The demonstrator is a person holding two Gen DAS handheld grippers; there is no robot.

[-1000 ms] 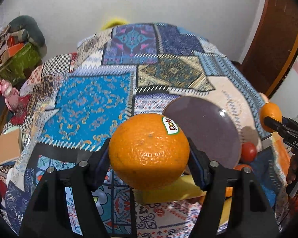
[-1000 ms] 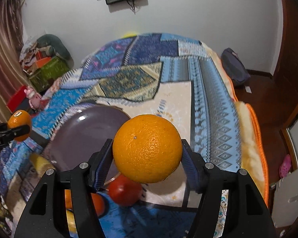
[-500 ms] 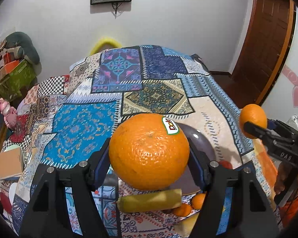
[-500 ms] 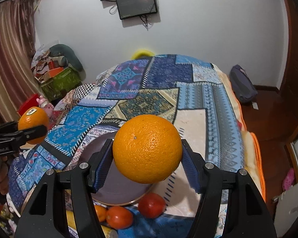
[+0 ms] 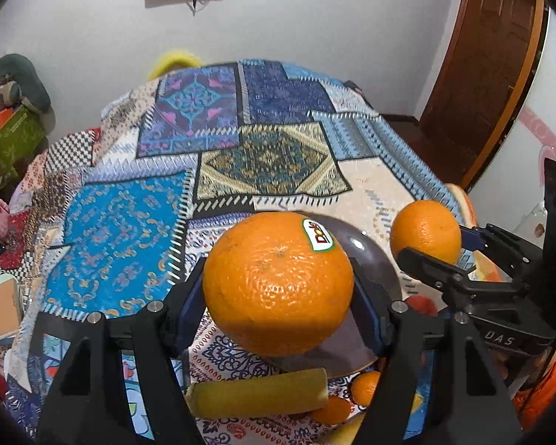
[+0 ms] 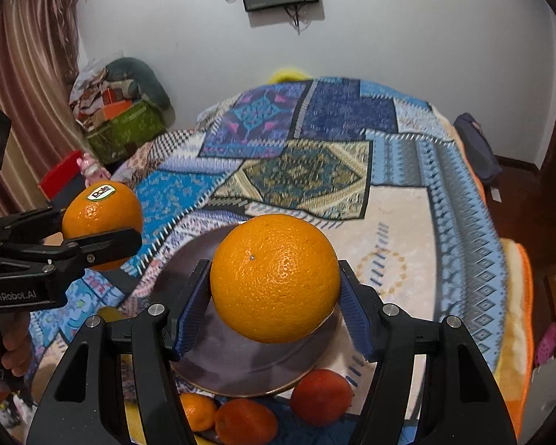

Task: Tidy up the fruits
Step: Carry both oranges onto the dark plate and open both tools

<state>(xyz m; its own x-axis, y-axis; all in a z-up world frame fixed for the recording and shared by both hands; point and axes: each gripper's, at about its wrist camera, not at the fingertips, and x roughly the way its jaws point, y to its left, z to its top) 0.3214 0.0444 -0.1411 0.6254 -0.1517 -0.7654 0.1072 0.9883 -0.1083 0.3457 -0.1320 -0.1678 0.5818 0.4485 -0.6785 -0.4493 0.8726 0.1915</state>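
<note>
The left tool [image 5: 278,289] grips a stickered orange [image 5: 278,283] and the right tool [image 6: 274,278] grips a plain orange [image 6: 274,278], both held above the purple plate [image 6: 241,363] on the bed [image 6: 407,230].

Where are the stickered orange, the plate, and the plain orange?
Stickered orange [image 5: 278,293], left wrist view, front skin.
Plate [image 6: 241,367], right wrist view, bare middle.
Plain orange [image 6: 274,278], right wrist view, front skin.

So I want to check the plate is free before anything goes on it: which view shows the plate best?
The right wrist view: the plate shows most of its dark surface and its near rim, with nothing lying on it, though the held orange covers the middle. In the left wrist view the plate is only a sliver behind the stickered orange.
</note>
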